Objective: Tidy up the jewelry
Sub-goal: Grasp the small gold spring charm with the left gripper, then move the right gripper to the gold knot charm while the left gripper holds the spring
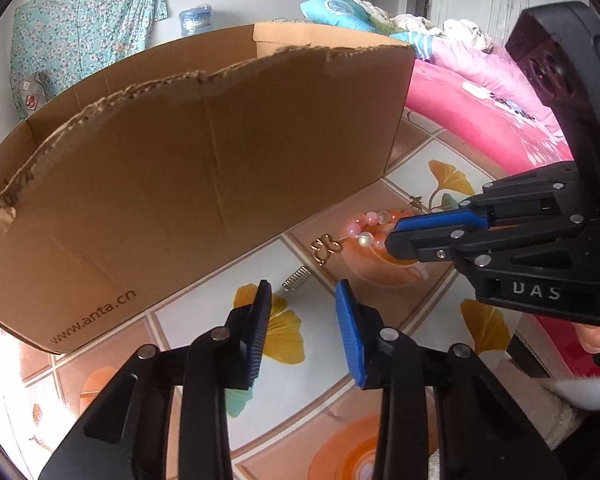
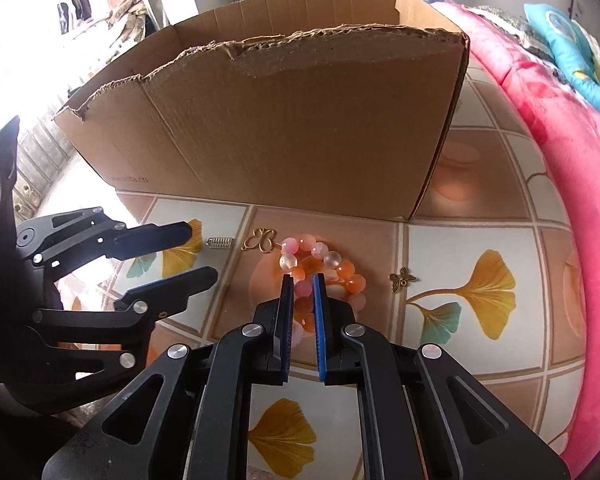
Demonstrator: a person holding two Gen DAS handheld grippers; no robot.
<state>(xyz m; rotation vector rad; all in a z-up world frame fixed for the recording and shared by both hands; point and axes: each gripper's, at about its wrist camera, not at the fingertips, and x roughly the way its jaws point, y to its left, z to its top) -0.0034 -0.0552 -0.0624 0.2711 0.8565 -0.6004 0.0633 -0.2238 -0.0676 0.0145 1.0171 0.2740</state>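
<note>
A bracelet of round pink, orange and frosted white beads (image 2: 320, 268) lies in a loose heap on the tiled tabletop (image 2: 480, 364), just in front of the tall brown cardboard box (image 2: 300, 120) with a ragged torn upper edge. A gold butterfly-shaped wire clasp (image 2: 260, 239) hangs off the bracelet's left end and rests flat on the tabletop. Just left of the clasp lies a small silver coiled spring piece (image 2: 220, 243), apart from it. To the right of the beads, apart from them, sits a small dark bronze butterfly charm (image 2: 402, 279).

The right gripper (image 2: 302, 278) points down into the bead heap, its blue-padded fingers (image 2: 318, 308) drawn close with only a narrow gap; a pink bead shows in that gap near the tips, but whether the pads actually press on it cannot be told. In the left wrist view the same gripper (image 1: 392, 234) comes in from the right, with its tips at the beads (image 1: 366, 226).

The left gripper (image 1: 302, 286) hovers over the tabletop near the silver spring (image 1: 296, 278), its jaws partly spread with nothing between them.

The tabletop carries a pattern of square tiles with yellow ginkgo leaves and orange cups. A pink floral quilt (image 2: 560, 168) lies along its right side.
</note>
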